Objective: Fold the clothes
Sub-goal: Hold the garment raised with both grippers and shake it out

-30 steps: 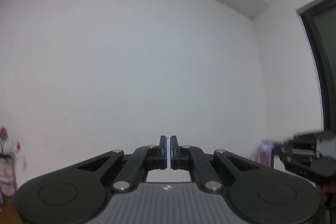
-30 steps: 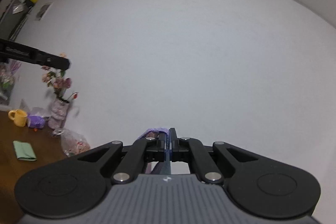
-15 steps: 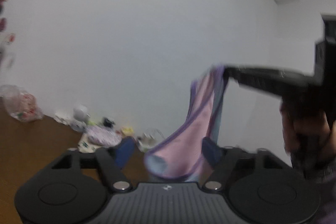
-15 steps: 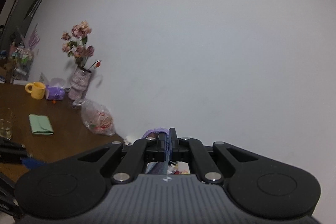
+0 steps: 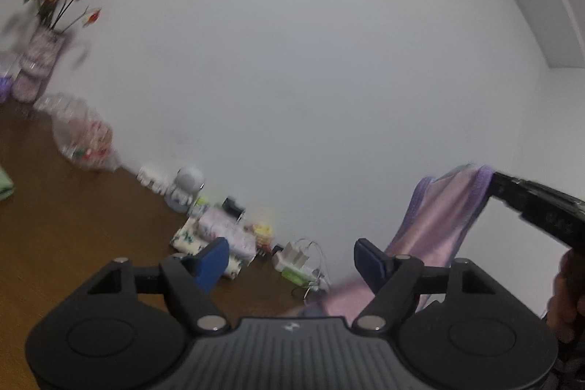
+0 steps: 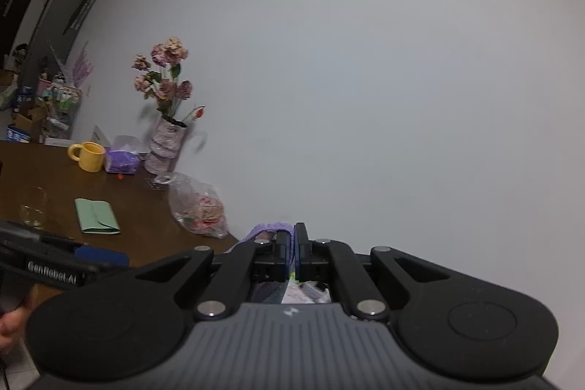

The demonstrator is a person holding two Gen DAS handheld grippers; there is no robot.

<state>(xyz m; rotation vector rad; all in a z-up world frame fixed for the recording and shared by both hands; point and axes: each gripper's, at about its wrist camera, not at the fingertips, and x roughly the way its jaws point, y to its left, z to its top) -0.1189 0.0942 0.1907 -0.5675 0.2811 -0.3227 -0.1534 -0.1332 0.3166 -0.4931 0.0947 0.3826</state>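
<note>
A pink garment with purple trim point(image 5: 444, 222) hangs in the air from my right gripper point(image 5: 491, 180), which enters the left wrist view from the right. My left gripper point(image 5: 292, 260) is open and empty, its blue pads point(image 5: 210, 260) wide apart, with the garment just behind its right finger. In the right wrist view my right gripper point(image 6: 292, 240) is shut on the garment's purple edge point(image 6: 270, 228), held above the brown table point(image 6: 139, 236).
Along the wall on the table stand a flower vase point(image 6: 166, 145), a yellow mug point(image 6: 89, 156), a plastic bag point(image 6: 199, 207), a folded green cloth point(image 6: 97, 216), a glass point(image 6: 33, 207) and small clutter point(image 5: 219, 229).
My left gripper opened and tilted down toward the table. The garment, held by the right gripper, came into the left wrist view and then shifted to the right.
</note>
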